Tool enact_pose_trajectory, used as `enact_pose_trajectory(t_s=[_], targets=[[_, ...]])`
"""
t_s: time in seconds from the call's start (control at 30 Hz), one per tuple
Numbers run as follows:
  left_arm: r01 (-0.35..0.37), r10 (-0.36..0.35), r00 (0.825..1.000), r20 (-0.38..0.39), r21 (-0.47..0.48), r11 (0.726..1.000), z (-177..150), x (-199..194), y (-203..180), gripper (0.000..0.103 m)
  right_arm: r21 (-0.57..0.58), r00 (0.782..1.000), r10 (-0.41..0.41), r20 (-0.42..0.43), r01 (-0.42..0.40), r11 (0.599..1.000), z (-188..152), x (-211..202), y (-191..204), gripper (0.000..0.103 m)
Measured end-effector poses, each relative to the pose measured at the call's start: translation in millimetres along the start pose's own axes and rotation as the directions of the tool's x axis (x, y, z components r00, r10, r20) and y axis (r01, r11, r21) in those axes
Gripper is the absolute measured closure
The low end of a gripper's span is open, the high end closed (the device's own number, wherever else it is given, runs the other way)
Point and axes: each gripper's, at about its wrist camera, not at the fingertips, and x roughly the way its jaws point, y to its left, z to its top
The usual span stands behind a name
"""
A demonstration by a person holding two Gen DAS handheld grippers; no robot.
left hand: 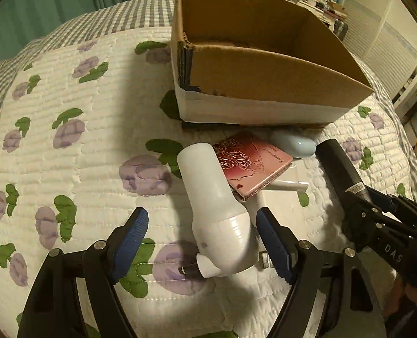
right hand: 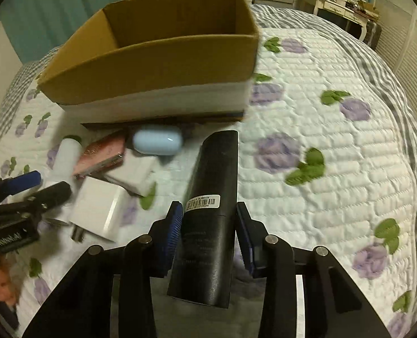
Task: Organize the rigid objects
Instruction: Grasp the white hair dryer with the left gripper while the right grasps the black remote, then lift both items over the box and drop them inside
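We are over a bed covered by a white quilt (left hand: 76,174) stitched with purple flowers and green leaves, with a grey checked border, teal curtains behind it and a cluttered dressing table (right hand: 340,2) in the far corner of the room. The largest thing on the quilt is an open cardboard box (left hand: 264,76), brown above and white along its lower band; what we can see of its inside is bare.

In front of the box lies a small heap of things. Our right gripper (right hand: 208,236) has its blue pads on either side of a tall black bottle (right hand: 211,214) with a barcode label; the pads look pressed against it, and the bottle stands tilted up between them, its top end toward the box. Our left gripper (left hand: 201,242) is spread wide around a white bottle (left hand: 214,214) that lies on the quilt, cap toward us; neither pad touches it. A pink booklet (left hand: 253,166) with embossed roses rests partly against the far end of the white bottle and overlaps a white flat box (right hand: 140,176). Just beside that sits a white charger cube (right hand: 98,211), its metal prongs toward us. Nearest the cardboard box lies a pale blue oval case (right hand: 157,142), just beside the booklet.
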Motion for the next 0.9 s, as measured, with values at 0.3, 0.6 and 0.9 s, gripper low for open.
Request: enact_pose_trajectory(t_s=[0.3, 0.6, 0.9], targets=[[0.002, -0.004, 0.999, -0.054, -0.027, 1.0, 17.2, 26.9, 2.8, 0.023, -0.01, 0.999, -0.017, -0.049, 0.017, 1.0, 5.4, 22.0, 6.0, 0.062], [0.103, -0.103, 0.994, -0.031, -0.005, 0.995, 6.3, 12.0, -2.5, 0.058, -0.021, 1.0, -0.021, -0.008, 0.02, 1.0, 3.8, 15.3, 10.0, 0.065], [0.117, -0.117, 0.993, 0.025, -0.023, 0.993, -1.5, -25.4, 3.5, 0.059, -0.052, 0.997, -0.019, 0.071, 0.022, 0.998, 6.4, -36.2, 22.0, 0.078]])
